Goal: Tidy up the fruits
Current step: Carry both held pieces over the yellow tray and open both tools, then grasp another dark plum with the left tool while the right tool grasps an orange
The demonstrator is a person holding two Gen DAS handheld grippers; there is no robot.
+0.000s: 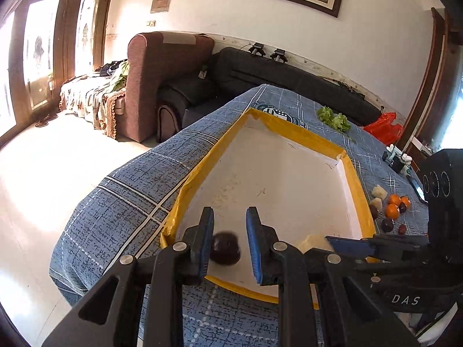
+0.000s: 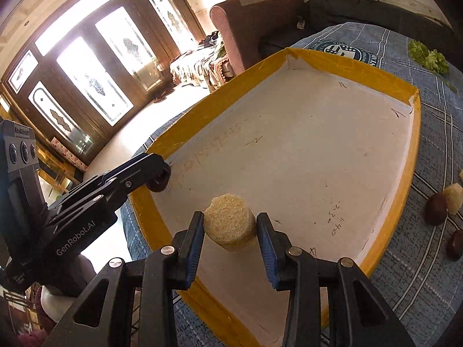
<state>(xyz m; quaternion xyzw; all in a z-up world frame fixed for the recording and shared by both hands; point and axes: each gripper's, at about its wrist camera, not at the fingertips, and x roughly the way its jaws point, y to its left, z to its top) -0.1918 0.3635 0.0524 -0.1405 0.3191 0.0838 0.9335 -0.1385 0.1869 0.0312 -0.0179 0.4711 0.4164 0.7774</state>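
Fruit lies in two places: inside the yellow-rimmed white tray and outside it on the blue plaid tablecloth. Within the tray, a dark plum sits at the near left corner on the white floor, between the fingers of the left gripper; the left finger appears to touch it, while a clear gap shows at the right finger, so the jaws stand spread and are not pinching it. The plum looks blurred, and whether it rests fully on the tray floor cannot be told. Near the tray's front edge, a pale, rough-surfaced cylindrical fruit piece stands between the fingers of the right gripper. The left finger is at or touching its side and the right finger is just beside it with a thin gap, so these jaws also stand spread, framing the piece without clamping it.

To the right of the tray, on the cloth, lies a small cluster: three oranges, more dark plums, and two more pale pieces. Farther back on the table lies a green leafy bunch. Beyond the table stand a brown armchair, a black sofa and glazed wooden doors.
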